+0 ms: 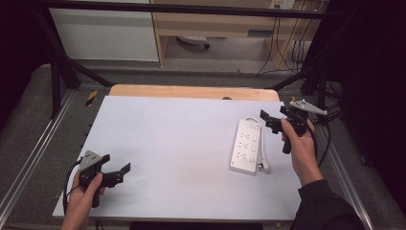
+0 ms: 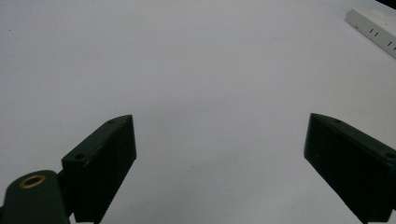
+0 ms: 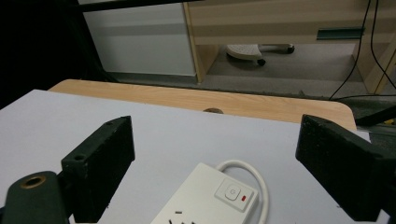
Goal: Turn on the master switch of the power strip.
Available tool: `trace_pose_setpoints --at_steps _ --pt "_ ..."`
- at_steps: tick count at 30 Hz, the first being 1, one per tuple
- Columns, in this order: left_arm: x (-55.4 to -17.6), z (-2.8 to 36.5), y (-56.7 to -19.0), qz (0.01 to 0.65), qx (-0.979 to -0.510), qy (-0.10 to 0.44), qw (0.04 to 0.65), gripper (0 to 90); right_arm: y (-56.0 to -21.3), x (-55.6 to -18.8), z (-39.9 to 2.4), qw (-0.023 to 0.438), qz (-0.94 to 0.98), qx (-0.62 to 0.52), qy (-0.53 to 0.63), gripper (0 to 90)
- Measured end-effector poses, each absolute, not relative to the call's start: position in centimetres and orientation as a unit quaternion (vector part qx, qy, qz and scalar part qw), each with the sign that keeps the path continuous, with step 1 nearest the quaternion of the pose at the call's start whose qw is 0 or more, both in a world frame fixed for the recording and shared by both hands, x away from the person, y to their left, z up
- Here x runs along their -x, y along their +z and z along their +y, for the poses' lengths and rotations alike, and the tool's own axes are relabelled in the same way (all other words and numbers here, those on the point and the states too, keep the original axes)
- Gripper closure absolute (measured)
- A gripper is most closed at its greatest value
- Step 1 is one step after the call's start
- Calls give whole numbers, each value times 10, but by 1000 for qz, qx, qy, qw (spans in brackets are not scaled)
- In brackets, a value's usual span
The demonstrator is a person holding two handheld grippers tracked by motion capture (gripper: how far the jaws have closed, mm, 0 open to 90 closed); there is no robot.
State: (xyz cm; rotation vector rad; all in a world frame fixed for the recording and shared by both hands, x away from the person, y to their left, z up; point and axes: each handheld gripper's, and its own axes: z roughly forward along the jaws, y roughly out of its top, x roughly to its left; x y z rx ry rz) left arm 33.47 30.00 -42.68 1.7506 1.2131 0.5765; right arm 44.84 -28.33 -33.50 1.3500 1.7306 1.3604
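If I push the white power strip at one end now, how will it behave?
The power strip lies flat on the smooth table, so it would probably slide and pivot, not tip. Its looped cable looks floppy and may drag behind.

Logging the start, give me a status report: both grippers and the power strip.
Left gripper open, empty, near left. Right gripper open, empty, beside power strip. Strip flat on white table, cord looped alongside. Nothing between.

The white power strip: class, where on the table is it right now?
In the high view the white power strip lies flat on the table's right side, just left of the open right gripper.
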Motion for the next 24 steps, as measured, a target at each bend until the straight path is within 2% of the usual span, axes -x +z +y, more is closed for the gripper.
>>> trace_pose_setpoints --at_steps 12,24 --pt "-333 301 -426 489 -707 235 454 90 -326 -415 -297 286 650 -477 519 97" --pt "-331 301 -425 486 -707 236 456 88 -337 -378 -310 294 654 -464 520 63"
